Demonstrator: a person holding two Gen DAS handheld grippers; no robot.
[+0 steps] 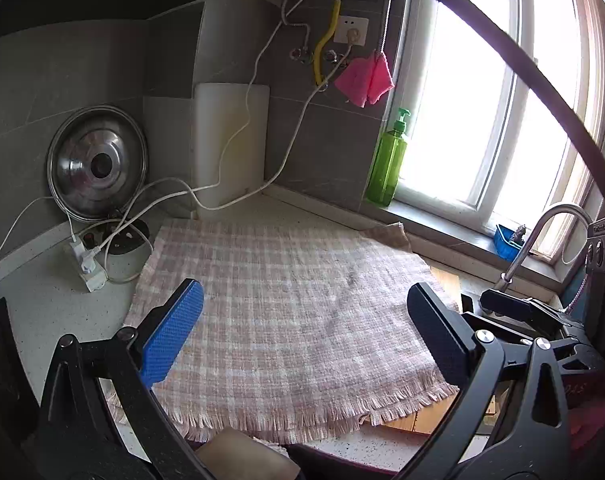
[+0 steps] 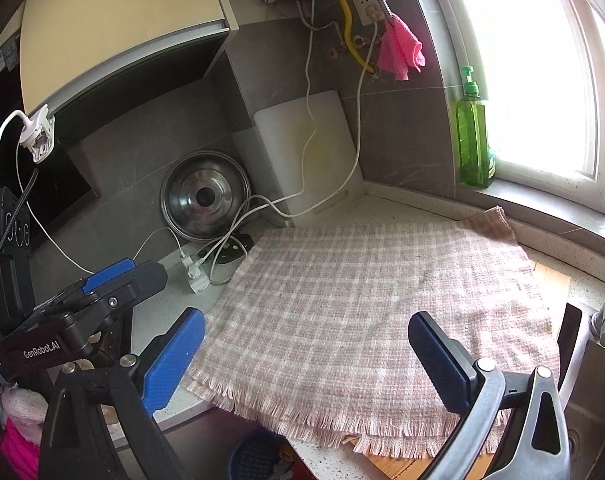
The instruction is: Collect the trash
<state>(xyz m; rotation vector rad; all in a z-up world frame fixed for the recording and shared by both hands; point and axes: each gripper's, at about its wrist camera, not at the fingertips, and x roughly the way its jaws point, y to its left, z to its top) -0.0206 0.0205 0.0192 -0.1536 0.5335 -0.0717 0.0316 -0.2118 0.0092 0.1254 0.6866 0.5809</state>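
Left wrist view: the left gripper (image 1: 302, 336), jaws wide apart and empty, hovers over a fringed pink plaid cloth (image 1: 290, 312) on the speckled tabletop (image 1: 50, 304). A round steel lid (image 1: 97, 163) leans upper left.

Right wrist view: the right gripper (image 2: 306, 346), jaws also apart and empty, sits over the same woven cloth (image 2: 374, 304). No trash is distinguishable; a blue basket (image 2: 254, 458) lies at the bottom edge.

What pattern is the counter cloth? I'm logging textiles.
Pink-and-white plaid cloth with fringed edges, clearest in the right wrist view.

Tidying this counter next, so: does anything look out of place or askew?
The checked cloth has its far right corner folded over, and loose white cables tangle around the power strip beside the pot lid. No trash shows on the cloth.
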